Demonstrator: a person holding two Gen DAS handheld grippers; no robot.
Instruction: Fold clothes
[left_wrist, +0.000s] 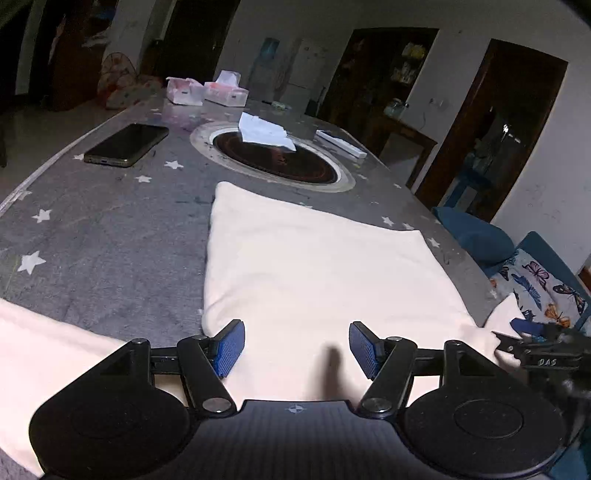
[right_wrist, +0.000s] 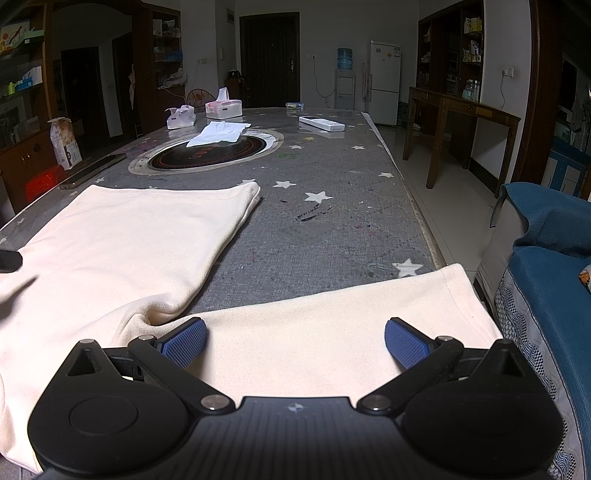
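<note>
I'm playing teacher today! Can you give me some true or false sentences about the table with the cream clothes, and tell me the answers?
1. The left gripper is open, with nothing pinched between its blue pads. True.
2. A black phone lies on the starry grey table cover. True.
3. The cream garment is rolled into a ball. False: it lies spread flat, with one sleeve stretched out toward the table edge.
4. The white remote sits on top of the cream garment. False: it lies far off, beyond the round hotplate.
5. The right gripper is squeezing the sleeve. False: it is open above it.
</note>
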